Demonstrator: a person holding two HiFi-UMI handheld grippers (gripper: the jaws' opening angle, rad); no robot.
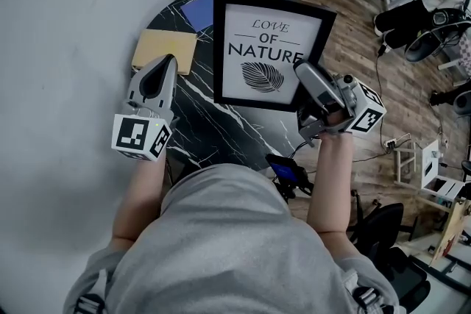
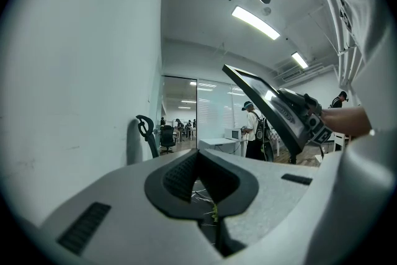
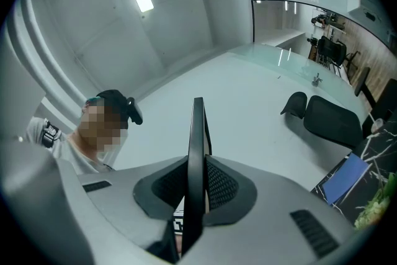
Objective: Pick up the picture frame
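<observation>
Above black marble table (image 1: 221, 130), right gripper (image 1: 300, 71) clamps picture frame (image 1: 266, 48) edge; left gripper (image 1: 166, 59) closed, empty

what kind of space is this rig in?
Probably an open-plan office or lab: black office chairs, a glass partition with desks behind it, and ceiling strip lights.

The table (image 1: 197, 123) is glossy veined marble (black), the picture frame (image 1: 266, 55) perhaps matt plastic.
</observation>
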